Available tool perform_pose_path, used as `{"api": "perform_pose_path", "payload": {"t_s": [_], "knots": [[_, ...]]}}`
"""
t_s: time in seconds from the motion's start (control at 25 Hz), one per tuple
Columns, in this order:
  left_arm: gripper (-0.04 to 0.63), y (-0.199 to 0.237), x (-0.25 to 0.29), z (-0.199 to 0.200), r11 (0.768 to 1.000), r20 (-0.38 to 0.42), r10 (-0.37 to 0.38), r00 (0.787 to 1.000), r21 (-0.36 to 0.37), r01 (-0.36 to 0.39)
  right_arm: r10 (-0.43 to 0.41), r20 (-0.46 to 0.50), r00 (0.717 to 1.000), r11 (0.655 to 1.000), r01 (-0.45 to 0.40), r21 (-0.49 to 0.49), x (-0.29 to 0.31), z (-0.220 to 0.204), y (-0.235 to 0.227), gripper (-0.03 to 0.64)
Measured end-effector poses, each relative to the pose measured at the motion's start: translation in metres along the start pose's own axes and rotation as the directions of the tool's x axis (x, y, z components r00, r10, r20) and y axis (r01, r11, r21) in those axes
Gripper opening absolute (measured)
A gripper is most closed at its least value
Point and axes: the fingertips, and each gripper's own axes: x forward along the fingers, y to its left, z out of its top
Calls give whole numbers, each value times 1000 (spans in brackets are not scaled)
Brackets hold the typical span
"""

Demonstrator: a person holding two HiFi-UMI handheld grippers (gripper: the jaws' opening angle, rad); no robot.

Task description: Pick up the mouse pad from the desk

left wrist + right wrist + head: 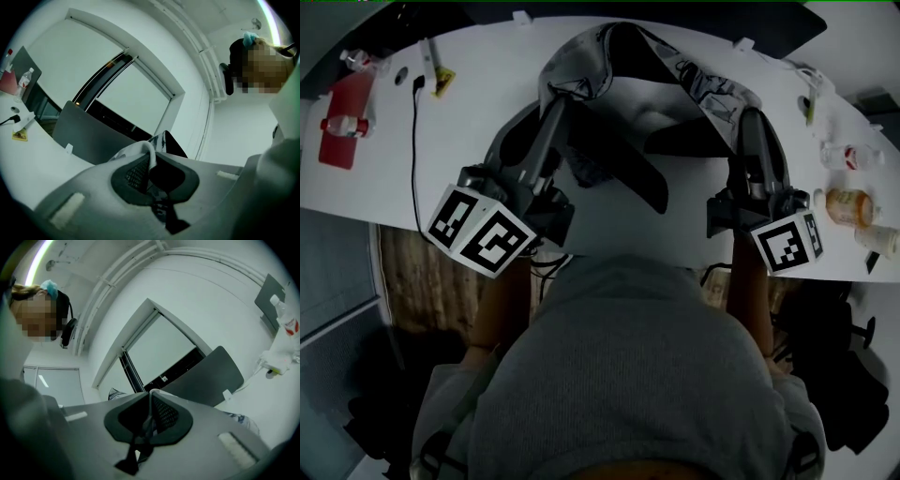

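Note:
The mouse pad (pixel 670 89), pale with a dark print on top and black underneath, hangs folded and sagging over the white desk (pixel 487 66), held up between my two grippers. At the pad's left edge, my left gripper (pixel 556 103) is shut on it; the left gripper view has that pale edge (pixel 149 151) pinched between the jaws (pixel 150 161). On the pad's right edge my right gripper (pixel 752 117) is shut too, and in the right gripper view a thin edge of the pad (pixel 151 394) sits in the closed jaws (pixel 151 404). Both grippers point roughly level.
A red flat item (pixel 342 141) with a small bottle (pixel 345 126) lies at the desk's far left, beside a black cable (pixel 415 150). Pill bottles (pixel 851 203) stand at the right end. A grey divider panel (pixel 89 136) borders the desk's far side.

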Motion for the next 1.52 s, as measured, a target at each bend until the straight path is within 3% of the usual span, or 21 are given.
{"api": "perform_pose_path", "payload": {"t_s": [0.6,1.0,1.52], "knots": [[21,-54,-3,60,988,129,-116,985,117,101,180,121,976,980,-167,-104,9,56,74,20],[21,-65,-9,70,985,149,-128,981,136,108,226,128,966,972,-215,-95,5,62,90,21],[21,-72,-15,69,984,148,-120,982,147,99,232,137,963,969,-218,-114,-5,64,98,23]]}}
